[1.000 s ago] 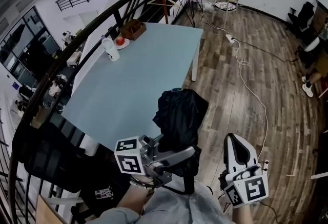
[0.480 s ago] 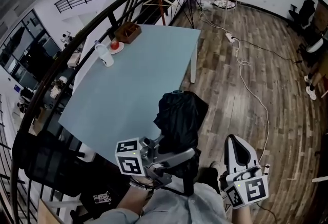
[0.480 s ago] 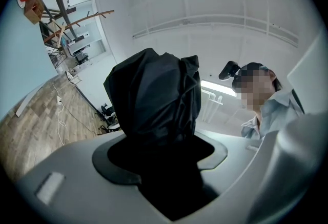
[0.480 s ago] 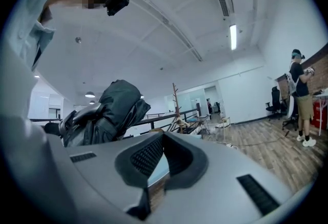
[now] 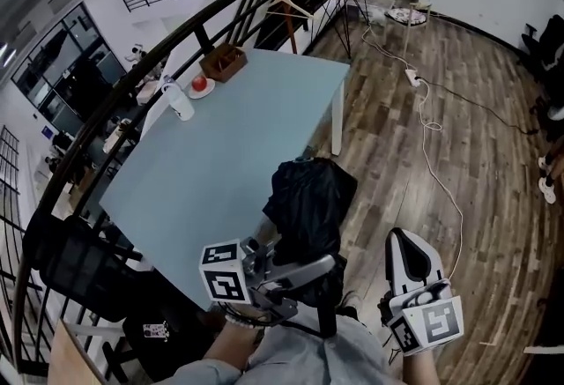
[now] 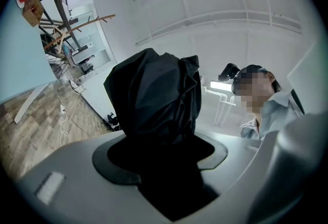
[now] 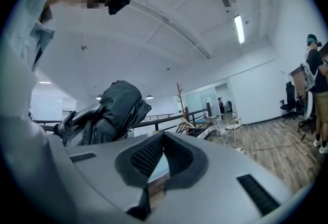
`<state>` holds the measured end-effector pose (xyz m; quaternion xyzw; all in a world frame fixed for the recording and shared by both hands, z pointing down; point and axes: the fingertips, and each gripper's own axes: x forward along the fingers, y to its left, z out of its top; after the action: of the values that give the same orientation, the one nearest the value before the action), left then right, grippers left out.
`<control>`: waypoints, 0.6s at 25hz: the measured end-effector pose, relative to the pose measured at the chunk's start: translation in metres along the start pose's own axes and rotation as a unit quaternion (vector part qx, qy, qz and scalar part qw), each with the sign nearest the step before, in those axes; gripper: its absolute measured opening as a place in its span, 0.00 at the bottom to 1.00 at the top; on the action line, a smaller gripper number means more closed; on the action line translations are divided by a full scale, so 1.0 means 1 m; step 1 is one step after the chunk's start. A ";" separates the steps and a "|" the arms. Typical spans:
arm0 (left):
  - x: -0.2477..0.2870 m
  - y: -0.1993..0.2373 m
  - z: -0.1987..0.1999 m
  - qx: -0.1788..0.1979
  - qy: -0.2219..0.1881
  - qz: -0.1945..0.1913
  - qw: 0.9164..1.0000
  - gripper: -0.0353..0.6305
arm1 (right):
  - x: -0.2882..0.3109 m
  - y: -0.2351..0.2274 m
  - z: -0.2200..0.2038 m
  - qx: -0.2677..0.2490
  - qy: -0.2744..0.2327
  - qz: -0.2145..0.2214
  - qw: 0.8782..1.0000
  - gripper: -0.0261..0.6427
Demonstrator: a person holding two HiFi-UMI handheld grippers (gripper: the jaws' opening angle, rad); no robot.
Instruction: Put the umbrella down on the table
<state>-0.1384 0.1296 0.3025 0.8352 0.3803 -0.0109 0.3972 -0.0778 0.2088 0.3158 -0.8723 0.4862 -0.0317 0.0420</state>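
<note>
Umbrella point(image 5: 308, 203) pinched by left gripper point(image 5: 295, 273); right gripper point(image 5: 407, 255) pressed together, empty; red fruit point(image 5: 199, 83) on plate point(image 5: 210, 90).

The pale blue table point(image 5: 251, 141) carries a white cup point(image 5: 181, 103), a red fruit point(image 5: 199, 84) on a plate point(image 5: 209, 91) and a wooden box point(image 5: 223, 62)

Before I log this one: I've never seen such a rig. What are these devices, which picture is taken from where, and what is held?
No robot: a person holds a two-jaw gripper in each hand. The wide picture comes from a head camera looking down; the other two ride on the grippers. The left gripper is clamped on a folded black umbrella, beside the near edge of the pale table. The right gripper is shut and empty. At the table's far end: a white cup, a red fruit on a plate, a wooden box.
</note>
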 end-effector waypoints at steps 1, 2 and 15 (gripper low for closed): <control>0.011 0.003 0.000 0.002 -0.005 0.003 1.000 0.47 | 0.002 -0.011 0.003 -0.003 0.002 0.009 1.000 0.03; 0.021 0.006 0.000 0.004 -0.010 0.007 1.000 0.47 | 0.003 -0.021 0.004 -0.004 0.004 0.018 1.000 0.03; 0.064 0.034 0.007 0.048 -0.060 0.085 0.993 0.47 | 0.032 -0.083 0.004 0.020 -0.001 0.095 0.995 0.03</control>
<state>-0.0691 0.1516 0.2997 0.8802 0.2824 -0.0451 0.3786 0.0094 0.2248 0.3214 -0.8209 0.5665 -0.0367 0.0623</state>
